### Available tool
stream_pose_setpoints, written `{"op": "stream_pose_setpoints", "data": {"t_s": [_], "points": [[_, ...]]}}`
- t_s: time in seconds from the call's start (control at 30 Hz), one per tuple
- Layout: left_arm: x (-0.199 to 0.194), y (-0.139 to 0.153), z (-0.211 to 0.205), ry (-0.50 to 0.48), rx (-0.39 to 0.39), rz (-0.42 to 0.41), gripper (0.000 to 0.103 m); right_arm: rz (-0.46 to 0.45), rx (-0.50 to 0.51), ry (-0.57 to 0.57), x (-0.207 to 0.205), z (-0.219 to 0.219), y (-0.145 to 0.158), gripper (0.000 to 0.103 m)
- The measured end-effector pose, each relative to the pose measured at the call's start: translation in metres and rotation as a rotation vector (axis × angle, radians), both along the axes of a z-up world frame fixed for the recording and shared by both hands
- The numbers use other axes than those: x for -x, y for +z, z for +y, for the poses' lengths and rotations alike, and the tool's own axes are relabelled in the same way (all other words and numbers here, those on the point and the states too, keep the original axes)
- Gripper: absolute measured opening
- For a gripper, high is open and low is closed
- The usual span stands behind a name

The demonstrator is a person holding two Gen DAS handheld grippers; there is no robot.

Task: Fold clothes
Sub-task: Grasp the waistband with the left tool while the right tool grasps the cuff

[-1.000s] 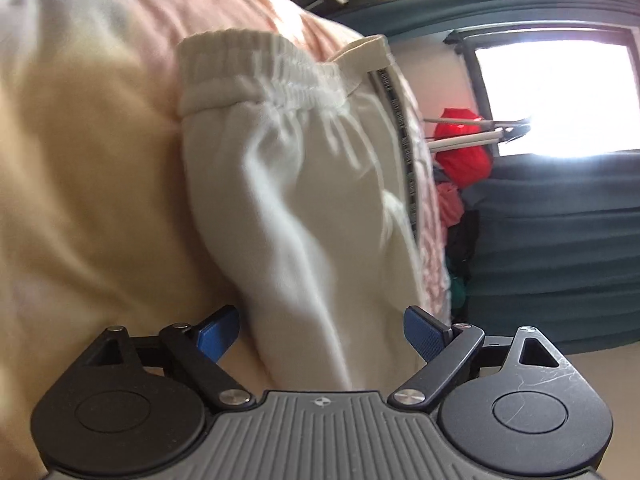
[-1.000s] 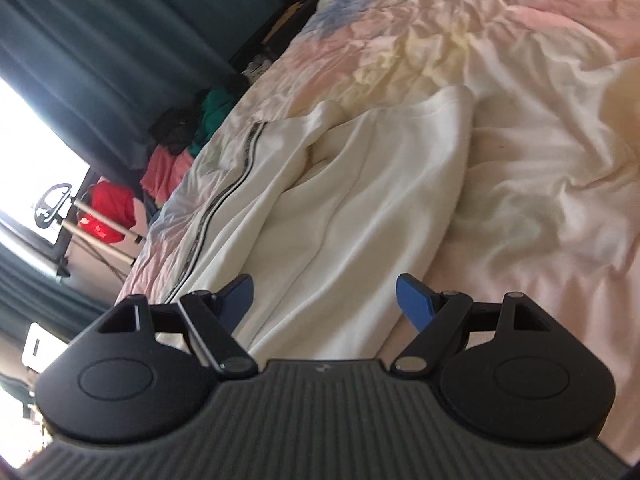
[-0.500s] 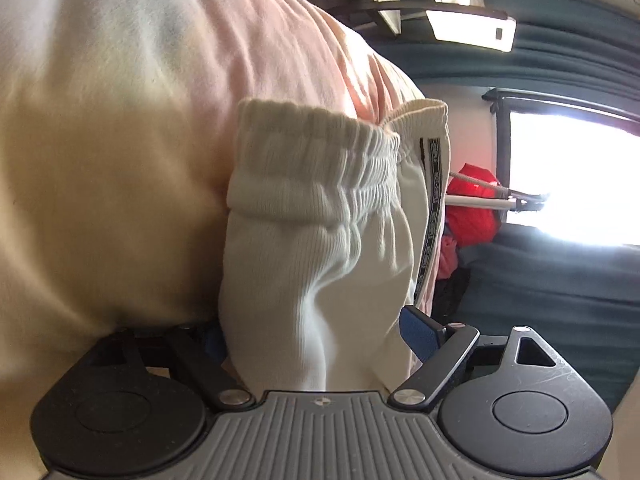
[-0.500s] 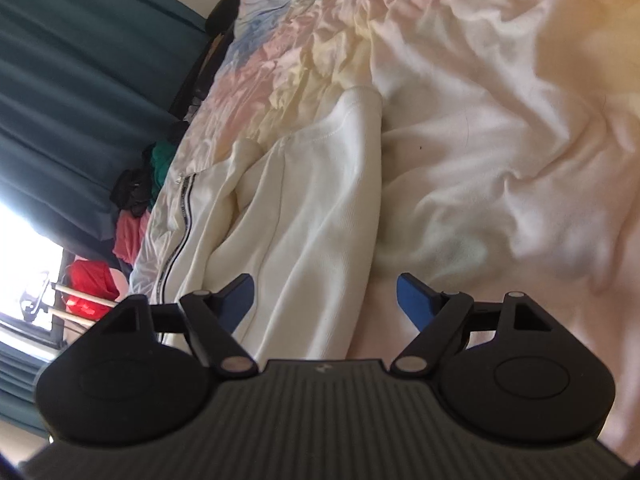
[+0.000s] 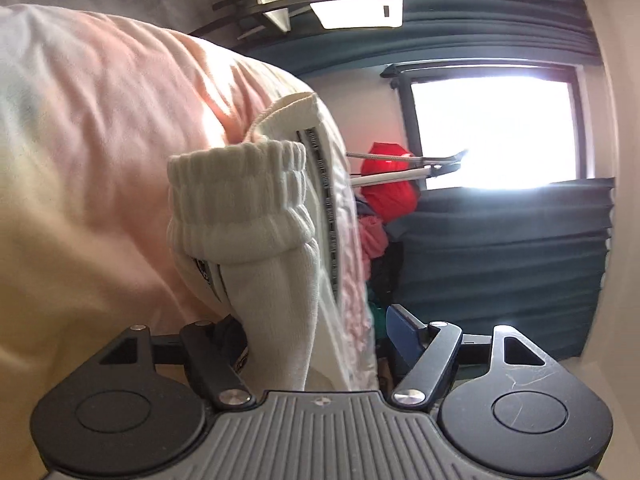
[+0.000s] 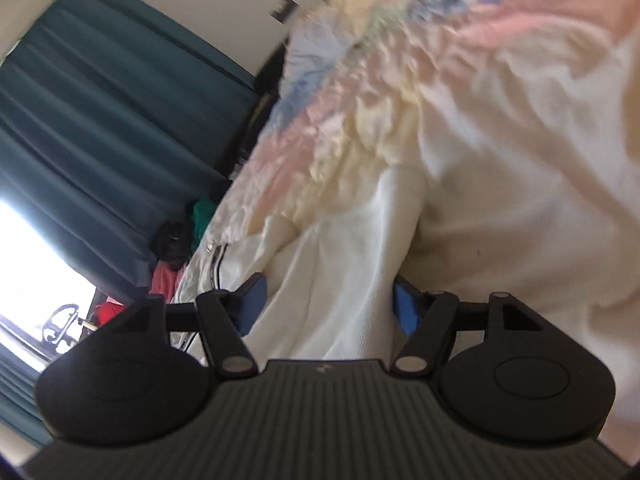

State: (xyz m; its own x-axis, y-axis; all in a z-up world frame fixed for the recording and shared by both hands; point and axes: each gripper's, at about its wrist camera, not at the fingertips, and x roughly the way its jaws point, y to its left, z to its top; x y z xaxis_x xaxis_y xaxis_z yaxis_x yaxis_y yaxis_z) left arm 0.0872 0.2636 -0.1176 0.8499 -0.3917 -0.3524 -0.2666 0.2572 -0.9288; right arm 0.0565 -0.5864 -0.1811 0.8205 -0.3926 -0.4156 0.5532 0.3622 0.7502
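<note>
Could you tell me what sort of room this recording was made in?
Most likely a bedroom: a pastel quilt covers a bed, teal curtains hang by a bright window, and clothes are piled beside it.

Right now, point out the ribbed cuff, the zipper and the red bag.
ribbed cuff (image 5: 236, 196), left wrist view, on the ribbing's middle.
zipper (image 5: 326, 208), left wrist view, midway along the teeth.
red bag (image 5: 386, 184), left wrist view, on its front.

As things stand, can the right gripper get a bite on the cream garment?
Probably yes. The cream garment already lies between the open right gripper fingers, with nothing in front of it. The frame is blurred, so contact is unclear.
</note>
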Motion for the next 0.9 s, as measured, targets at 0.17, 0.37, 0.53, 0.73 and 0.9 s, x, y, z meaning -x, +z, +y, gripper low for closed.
{"op": "stream_pose_setpoints", "data": {"t_s": [0.17,0.37,0.53,0.73,0.9], "points": [[-0.003,-0.032,0.001,-0.019,0.063,0.217,0.069,0.094,-0.054,0.019,-0.016,-0.008,-0.016,0.068],[-0.022,-0.031,0.005,-0.004,0.019,0.188,0.045,0.138,-0.041,0.005,-0.033,-0.018,-0.020,0.014],[-0.023,-0.013,0.015,0.017,-0.069,0.138,0.012,0.140,-0.028,-0.023,-0.031,-0.023,-0.012,0.006],[-0.007,0.050,-0.001,0.019,-0.133,-0.014,0.010,0.107,0.056,0.019,-0.015,-0.023,0.031,0.005],[0.000,0.100,-0.006,0.034,-0.138,-0.105,0.009,0.070,0.116,0.037,-0.006,-0.030,0.074,0.005]]}}
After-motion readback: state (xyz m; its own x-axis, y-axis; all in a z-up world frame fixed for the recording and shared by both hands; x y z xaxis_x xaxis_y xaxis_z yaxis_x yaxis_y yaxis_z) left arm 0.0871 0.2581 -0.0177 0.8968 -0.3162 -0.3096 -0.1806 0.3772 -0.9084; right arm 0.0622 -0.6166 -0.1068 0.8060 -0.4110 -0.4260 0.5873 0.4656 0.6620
